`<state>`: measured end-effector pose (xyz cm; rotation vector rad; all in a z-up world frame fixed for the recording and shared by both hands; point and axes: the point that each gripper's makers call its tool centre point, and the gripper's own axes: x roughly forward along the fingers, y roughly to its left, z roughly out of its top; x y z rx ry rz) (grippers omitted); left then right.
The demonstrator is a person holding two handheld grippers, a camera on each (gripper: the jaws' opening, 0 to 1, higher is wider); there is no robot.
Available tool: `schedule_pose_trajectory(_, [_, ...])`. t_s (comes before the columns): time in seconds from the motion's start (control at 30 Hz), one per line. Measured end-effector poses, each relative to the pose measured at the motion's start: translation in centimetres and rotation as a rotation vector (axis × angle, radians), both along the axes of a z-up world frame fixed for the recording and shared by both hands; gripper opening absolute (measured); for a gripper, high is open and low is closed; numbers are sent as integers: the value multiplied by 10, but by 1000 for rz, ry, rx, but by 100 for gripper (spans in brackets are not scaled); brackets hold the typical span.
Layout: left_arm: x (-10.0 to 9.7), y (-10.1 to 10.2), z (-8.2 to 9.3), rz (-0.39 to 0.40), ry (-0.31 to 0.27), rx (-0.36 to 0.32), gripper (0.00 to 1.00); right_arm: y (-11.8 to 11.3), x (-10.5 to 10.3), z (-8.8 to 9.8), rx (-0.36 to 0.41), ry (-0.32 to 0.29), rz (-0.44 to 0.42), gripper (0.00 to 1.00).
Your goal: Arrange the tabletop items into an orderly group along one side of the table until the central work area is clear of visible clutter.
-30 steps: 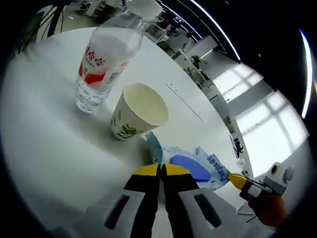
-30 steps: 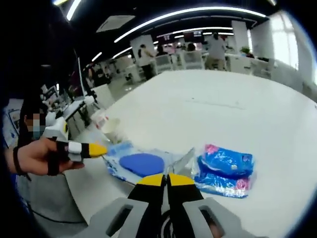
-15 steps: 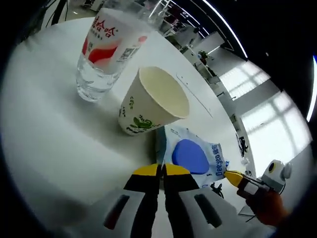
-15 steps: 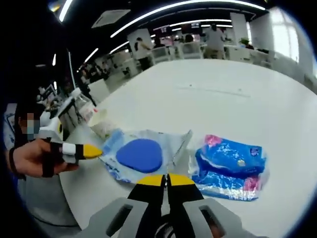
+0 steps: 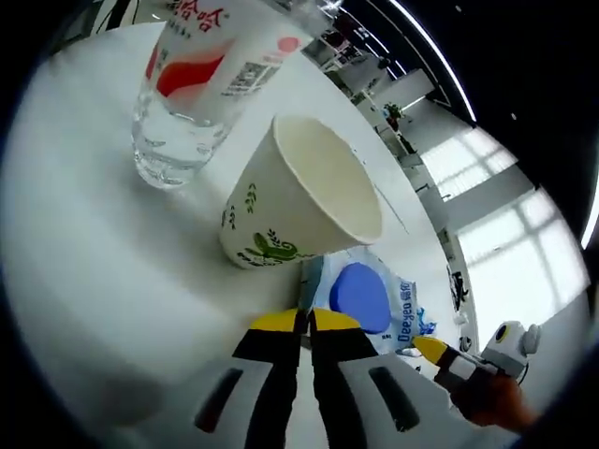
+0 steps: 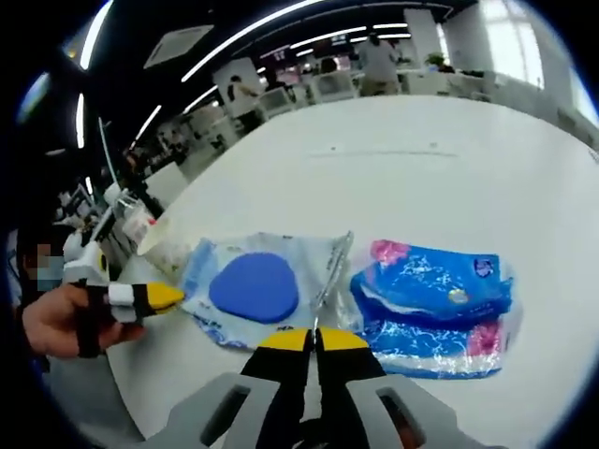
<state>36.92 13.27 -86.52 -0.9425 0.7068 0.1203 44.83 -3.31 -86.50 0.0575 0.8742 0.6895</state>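
Observation:
A clear water bottle [image 5: 201, 79] with a red and white label stands on the white table [image 5: 84, 253]. Right beside it is an empty paper cup [image 5: 299, 201] with green print. A flat pale wipes pack with a blue oval lid [image 5: 367, 297] [image 6: 253, 288] lies just behind the cup. My left gripper [image 5: 306, 321] [image 6: 167, 297] is shut on that pack's near corner. On the opposite edge my right gripper [image 6: 312, 335] [image 5: 423, 347] is shut too. A second, bright blue and pink packet [image 6: 435, 309] rests to the right of the wipes pack.
The round table's far part [image 6: 421, 178] is bare white. A person's hand [image 6: 56, 323] holds the left gripper at the table's edge. Desks, chairs and people stand in the office behind.
The wipes pack has come closer to the cup, held at both ends. Both cameras have moved in: the cup and bottle loom larger, and the two packs sit nearer.

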Motion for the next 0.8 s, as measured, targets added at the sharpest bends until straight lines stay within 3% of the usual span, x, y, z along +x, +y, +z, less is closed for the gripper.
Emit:
schedule_pose_trajectory(0.53, [11,10,2,69,-18,-28,1,-2,-5,-1,77,51,-90,0])
schedule_pose_trajectory(0.8, [4,15,5,80,-21,-27,11,-7,-9,4,83,38,-98,6])
